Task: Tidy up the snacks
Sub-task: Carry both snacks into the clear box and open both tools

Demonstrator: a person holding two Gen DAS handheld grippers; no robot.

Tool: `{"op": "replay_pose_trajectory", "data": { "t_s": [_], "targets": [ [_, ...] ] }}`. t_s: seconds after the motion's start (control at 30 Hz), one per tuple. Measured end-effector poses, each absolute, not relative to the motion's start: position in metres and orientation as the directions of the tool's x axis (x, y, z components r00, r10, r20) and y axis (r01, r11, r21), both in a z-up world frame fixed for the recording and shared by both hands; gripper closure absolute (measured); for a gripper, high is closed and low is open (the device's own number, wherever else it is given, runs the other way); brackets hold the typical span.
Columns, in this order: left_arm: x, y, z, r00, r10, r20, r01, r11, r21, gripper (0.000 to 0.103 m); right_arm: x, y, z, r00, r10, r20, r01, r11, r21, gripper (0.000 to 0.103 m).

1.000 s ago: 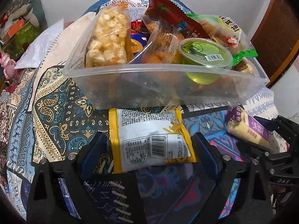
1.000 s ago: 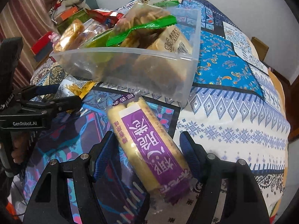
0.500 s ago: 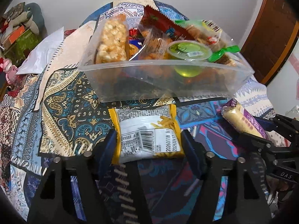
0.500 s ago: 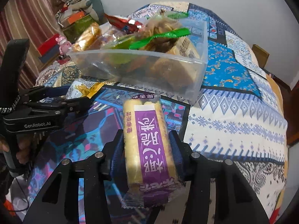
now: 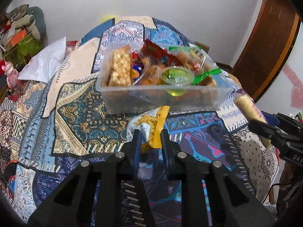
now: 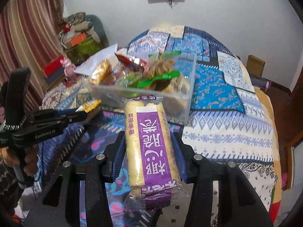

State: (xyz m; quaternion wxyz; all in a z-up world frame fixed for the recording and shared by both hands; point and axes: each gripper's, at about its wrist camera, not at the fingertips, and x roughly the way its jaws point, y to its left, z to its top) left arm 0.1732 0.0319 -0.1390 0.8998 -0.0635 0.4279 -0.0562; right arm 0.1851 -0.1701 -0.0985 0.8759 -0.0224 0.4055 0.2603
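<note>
Lower contents of clear plastic snack-filled tub (image 5: pixel 121 102) blurred behind frosted wall; near end of yellow-and-white chip packet (image 5: pixel 151 130) hidden between fingers. Patchwork blue quilted bedspread (image 6: pixel 227 132), white wall, wooden door (image 5: pixel 269 43), striped curtain (image 6: pixel 28 37). Left gripper (image 5: pixel 149 132) clamped narrow on chip packet, right gripper (image 6: pixel 149 151) clamped on purple-labelled cream wafer-roll pack (image 6: pixel 149 141), both lifted just before tub.

Grippers: two, left gripper (image 5: pixel 149 134), right gripper (image 6: pixel 149 145)
Clear plastic bins (image 5: pixel 132 102): one
Yellow snack packets (image 5: pixel 151 126): one
Purple-labelled wafer packs (image 6: pixel 149 143): one
Green jelly cups (image 5: pixel 177 75): one
</note>
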Motion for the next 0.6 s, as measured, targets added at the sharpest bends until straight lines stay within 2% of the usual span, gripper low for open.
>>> {"op": "replay_pose_trajectory", "data": {
  "t_s": [0.2,0.6],
  "targets": [
    [0.174,0.038,-0.124,0.653,-0.181,-0.735,0.056,0.98,-0.191,0.088,0.186,-0.169,-0.086,0.559,0.461,-0.69,-0.471,0.861,0.194,0.059],
    [0.19,0.048,-0.071,0.733,-0.175,-0.657,0.064,0.98,-0.19,0.089,0.202,-0.163,-0.064,0.602,0.484,-0.635,-0.472,0.857,0.206,0.059]
  ]
}}
